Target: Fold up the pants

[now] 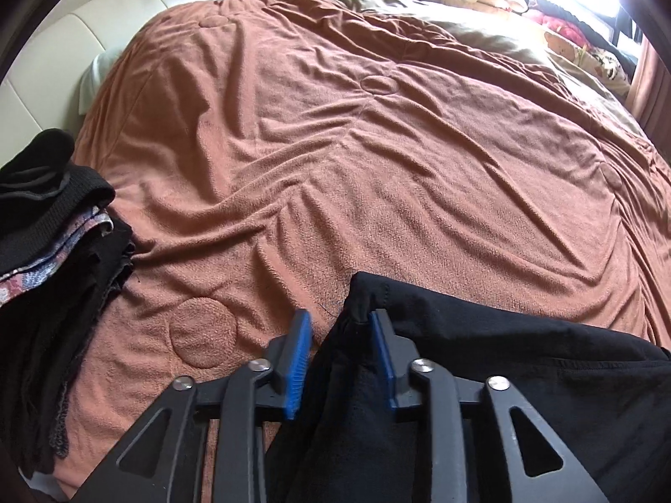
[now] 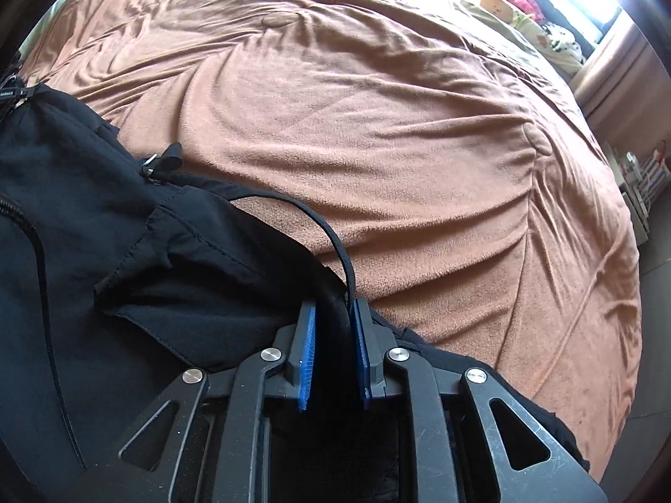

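Observation:
Black pants [image 1: 503, 356] lie crumpled at the near edge of a brown bedspread [image 1: 335, 146]. My left gripper [image 1: 340, 316] stands open over their left corner. A fold of black cloth rises between the blue pads and leans on the right one, while the left pad is bare. In the right wrist view the pants [image 2: 105, 230] spread to the left, showing a zip pull and seams. My right gripper [image 2: 334, 304] has its jaws a little apart with black cloth in the gap. A thin black cord [image 2: 335, 243] loops down to its right pad.
A stack of folded dark clothes [image 1: 50, 230] sits at the bed's left edge, below a cream padded headboard [image 1: 84, 42]. Stuffed toys [image 1: 545, 12] line the bright window at the far side. The bed's right edge drops to floor and a white shelf [image 2: 641, 176].

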`<state>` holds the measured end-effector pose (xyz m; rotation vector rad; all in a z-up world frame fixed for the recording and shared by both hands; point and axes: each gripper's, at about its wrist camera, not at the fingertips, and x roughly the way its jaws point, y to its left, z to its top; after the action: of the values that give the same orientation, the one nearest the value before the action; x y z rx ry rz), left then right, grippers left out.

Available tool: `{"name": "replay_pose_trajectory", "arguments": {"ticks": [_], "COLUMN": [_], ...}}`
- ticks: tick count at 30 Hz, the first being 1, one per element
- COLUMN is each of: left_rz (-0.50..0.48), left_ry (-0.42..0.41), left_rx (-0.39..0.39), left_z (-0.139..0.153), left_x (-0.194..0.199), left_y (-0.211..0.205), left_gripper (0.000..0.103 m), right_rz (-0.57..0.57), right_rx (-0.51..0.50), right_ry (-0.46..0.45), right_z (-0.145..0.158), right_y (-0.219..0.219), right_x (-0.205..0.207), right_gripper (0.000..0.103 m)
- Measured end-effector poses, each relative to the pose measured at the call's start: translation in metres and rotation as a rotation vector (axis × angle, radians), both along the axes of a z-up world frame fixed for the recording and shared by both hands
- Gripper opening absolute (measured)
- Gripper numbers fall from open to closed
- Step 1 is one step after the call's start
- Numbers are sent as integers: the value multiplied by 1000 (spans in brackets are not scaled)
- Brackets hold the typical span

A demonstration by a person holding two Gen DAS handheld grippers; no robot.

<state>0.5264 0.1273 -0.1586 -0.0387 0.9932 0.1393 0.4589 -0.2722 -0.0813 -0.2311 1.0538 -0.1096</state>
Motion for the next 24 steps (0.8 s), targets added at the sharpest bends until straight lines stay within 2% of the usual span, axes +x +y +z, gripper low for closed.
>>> {"name": "replay_pose_trajectory", "arguments": {"ticks": [2,4,5,12,20,24], "left_rz": [-1,-6,-2,-3,-4,2], "left_ry": [-31,-39,-38,-85,-97,-101], "left_rx": [-22,-21,-24,-51,-59,-102], "left_z": [10,19,23,49,55,54], "left_x": [-11,-21,-26,-79,-143,-166], "left_y": [5,8,11,23,33,38], "left_gripper": [60,61,61,61,61,61], "right_rz": [-14,-14,-18,-81,-150,-167], "right_rx": [52,80,75,62,152,198], "right_ry": [-18,-55,-69,-104,-171,-189], "right_z": [11,24,29,48,60,59], "right_y": [-2,-1,0,13,32,39], "right_x": [-9,-24,-32,-91,-177,-209], "right_gripper": [35,58,61,63,63,63]}}
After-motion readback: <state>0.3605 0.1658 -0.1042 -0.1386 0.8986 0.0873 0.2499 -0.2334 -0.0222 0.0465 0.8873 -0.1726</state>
